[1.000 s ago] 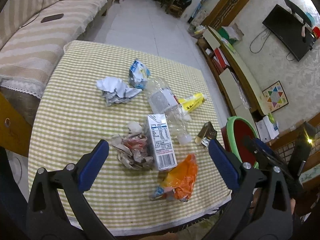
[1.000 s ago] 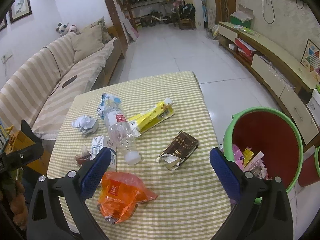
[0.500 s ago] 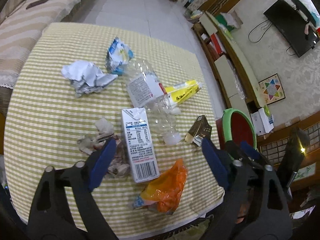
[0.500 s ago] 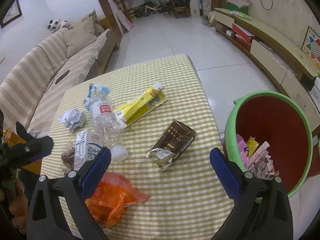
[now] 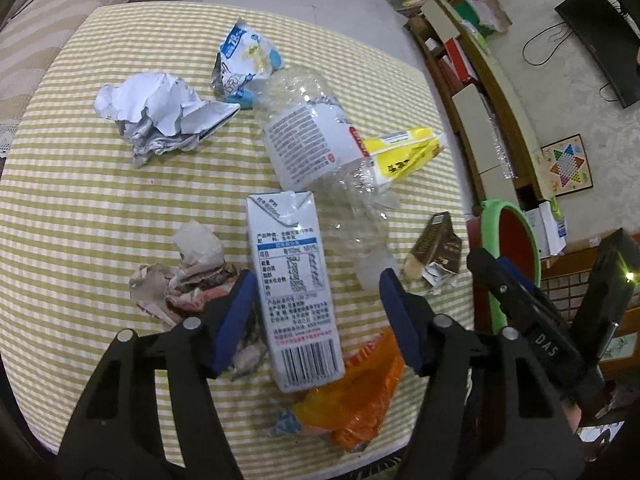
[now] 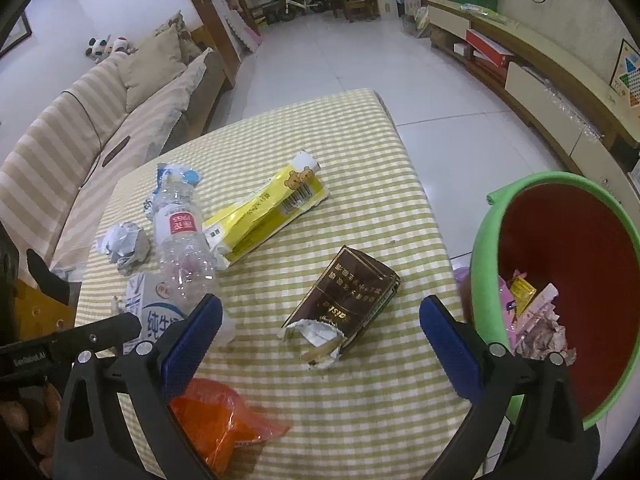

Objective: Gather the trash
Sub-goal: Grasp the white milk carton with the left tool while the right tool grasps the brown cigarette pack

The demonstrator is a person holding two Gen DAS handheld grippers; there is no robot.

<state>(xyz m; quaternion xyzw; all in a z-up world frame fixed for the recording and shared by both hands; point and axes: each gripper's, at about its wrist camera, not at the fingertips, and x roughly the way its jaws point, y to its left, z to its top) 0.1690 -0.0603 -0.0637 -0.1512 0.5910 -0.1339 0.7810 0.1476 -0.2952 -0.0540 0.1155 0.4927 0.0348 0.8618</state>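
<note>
Milk carton (image 5: 294, 292) is my pick for this step: it lies flat low in the centre of the left wrist view, barcode end nearest me, and my left gripper (image 5: 316, 312) straddles it with the jaws closing, carton between the blue pads but with a gap still showing on the right side, so nothing is pinched yet. I would judge the clean way is to keep the pads square on the long side walls and come low enough to take the carton alone. Crumpled tissue (image 5: 188, 276) sits against the left pad, and the orange bag (image 5: 356, 396) is tucked under the carton's near corner at lower centre; either could be dragged along. Just beyond, mid-frame, the clear bottle (image 5: 320, 152) lies touching the carton's far end, so I would lift straight up before swinging away. Further up and left are the white paper ball (image 5: 160, 116) and the blue-white wrapper (image 5: 244, 64); the yellow packet (image 5: 404, 152) pokes out right of the bottle. My right gripper (image 6: 320, 332) hangs spread wide and empty, framing the brown box (image 6: 348, 300) at the centre of its view, not touching it. The green-rimmed bin (image 6: 500, 220), at right off the checked table (image 6: 360, 160), already holds scraps and is where the carton should go.
</note>
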